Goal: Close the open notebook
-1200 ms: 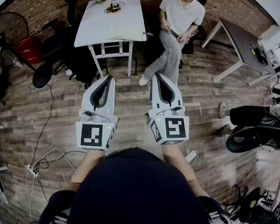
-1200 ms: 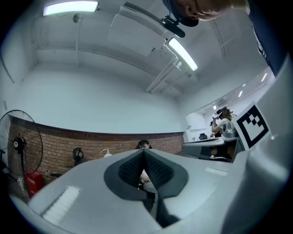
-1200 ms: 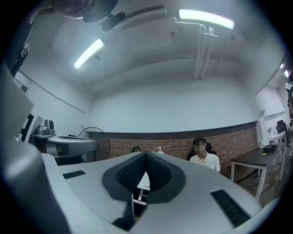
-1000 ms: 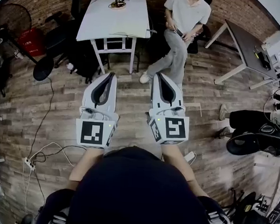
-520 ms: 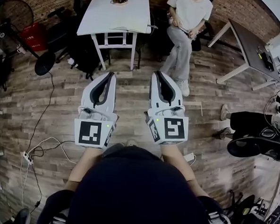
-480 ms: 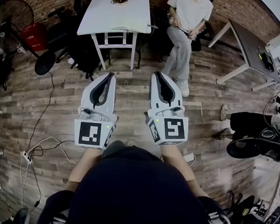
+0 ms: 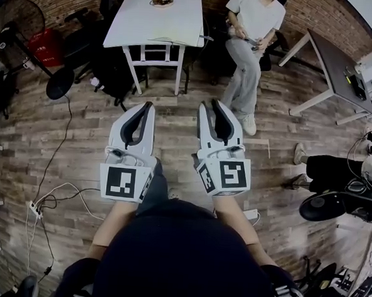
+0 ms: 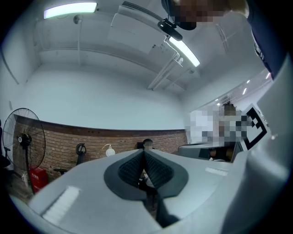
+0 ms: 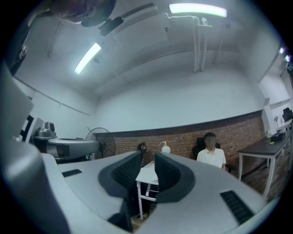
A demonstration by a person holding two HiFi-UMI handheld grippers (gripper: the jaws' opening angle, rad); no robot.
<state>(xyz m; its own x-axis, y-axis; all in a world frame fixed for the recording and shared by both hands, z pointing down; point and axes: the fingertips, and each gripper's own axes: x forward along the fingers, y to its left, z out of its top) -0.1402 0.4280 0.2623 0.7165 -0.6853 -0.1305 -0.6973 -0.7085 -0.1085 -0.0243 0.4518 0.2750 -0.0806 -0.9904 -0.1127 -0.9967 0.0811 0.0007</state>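
Floorboards [image 7: 60, 153], white table [image 7: 156, 20]; left hand-held gripper [image 7: 148, 105] closed, right hand-held gripper [image 7: 210, 105] just opening, both empty.

My left gripper [image 7: 146, 104] and right gripper [image 7: 209, 105] are pale grey shells with black ribbed pads [image 9: 123, 172]; behind each sits a white cube [image 7: 122, 182] bearing black square markers; my sleeves [image 7: 78, 271] are dark.

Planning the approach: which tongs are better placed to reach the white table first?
Right, narrowly: the right tongs, empty, have just been opening and frame the white table; the left tongs are shut.
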